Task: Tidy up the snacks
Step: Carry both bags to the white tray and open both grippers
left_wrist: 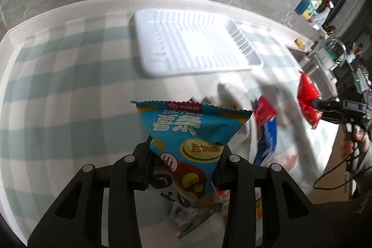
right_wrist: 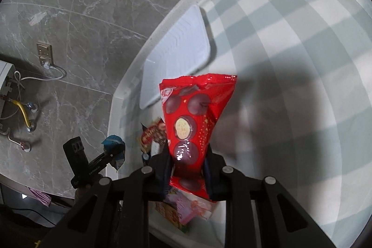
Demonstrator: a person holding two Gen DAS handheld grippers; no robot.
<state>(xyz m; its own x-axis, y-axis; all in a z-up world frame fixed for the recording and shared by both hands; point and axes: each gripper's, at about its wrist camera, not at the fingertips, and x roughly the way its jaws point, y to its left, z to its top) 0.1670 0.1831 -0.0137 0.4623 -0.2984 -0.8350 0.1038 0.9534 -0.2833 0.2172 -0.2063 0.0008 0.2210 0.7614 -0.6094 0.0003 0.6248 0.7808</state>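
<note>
Left wrist view: I'm pinching the blue fries packet between the left gripper pads, low on the bag, so the sealed top is standing up and the weight is hanging free of the pile. Right wrist view: I'm clamping the red biscuit bag with the right gripper, also near its bottom end, top flaring upward. Both bags are hanging above the checked tablecloth, not touching it. Grabbing low is probably keeping the crinkly tops clear for sliding into the white slotted rack, my guess for the drop spot. The rack is sitting empty near the far table edge, close to the wall.

Remaining loose snacks are lying under and beside the right bag; blurry, can't tell types. Open cloth is stretching wide to the left of the rack, so plenty of room there. Tight side is the right one: sink and clutter just past the table end. Both grippers are near each other, so the bags could be brushing on approach.
</note>
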